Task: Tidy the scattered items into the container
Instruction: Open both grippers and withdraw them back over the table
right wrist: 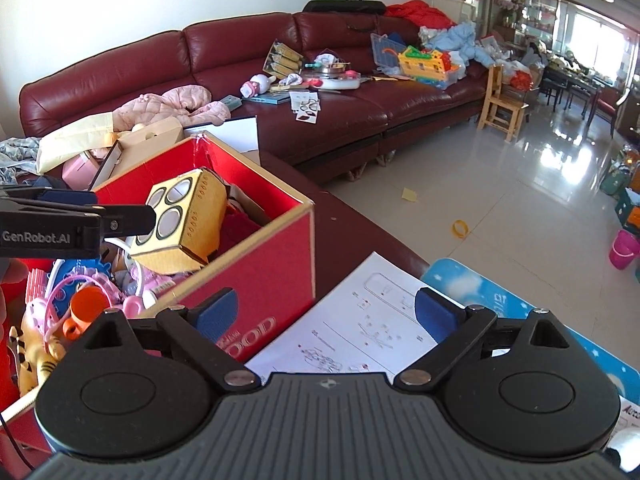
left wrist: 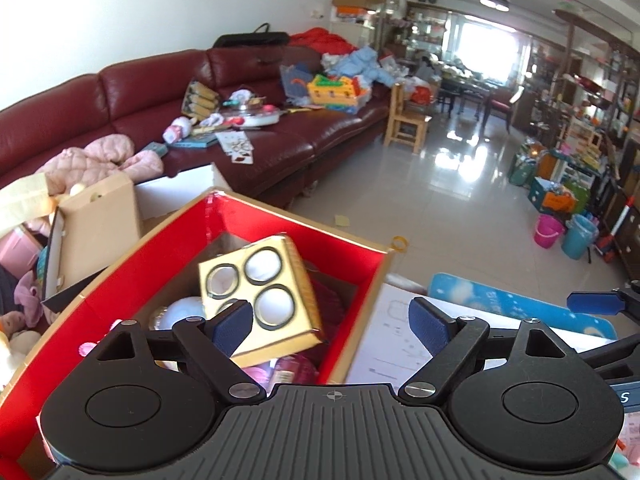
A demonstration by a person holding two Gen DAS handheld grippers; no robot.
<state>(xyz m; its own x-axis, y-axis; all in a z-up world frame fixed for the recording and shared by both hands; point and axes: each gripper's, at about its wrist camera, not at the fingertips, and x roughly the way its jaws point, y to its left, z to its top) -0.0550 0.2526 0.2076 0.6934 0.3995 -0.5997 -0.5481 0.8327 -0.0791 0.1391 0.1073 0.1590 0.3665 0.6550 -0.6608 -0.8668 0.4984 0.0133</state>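
Container (right wrist: pixel 256 248): one red cardboard box with plain card rim, standing on the dark bench (right wrist: pixel 352 232), open at the top.
Contents: one gold box (left wrist: pixel 264 300) with four round windows, lying tilted on top of the load; one dark red cloth (left wrist: pixel 328 304) beneath it; pink plastic toys (right wrist: pixel 100 292), number not clear; one orange plastic piece (right wrist: pixel 86 308); one white rounded item (left wrist: pixel 184 312).
Beside the container, on the bench: one printed white sheet (right wrist: pixel 360 320), touching the box's base; one blue mat (right wrist: pixel 500 300) with cloud pattern, partly under the sheet.
Left gripper (left wrist: pixel 330 320): fingers wide apart, nothing between them; the left pad is over the container's opening, in front of the gold box, and the right pad over the sheet.
Right gripper (right wrist: pixel 326 314): fingers wide apart, holding nothing; one pad is before the box's outer wall, the other above the sheet.
Behind: one dark red leather sofa (right wrist: pixel 248 52), strewn with toys and clothes; one small wooden chair (right wrist: pixel 500 108); tiled floor.
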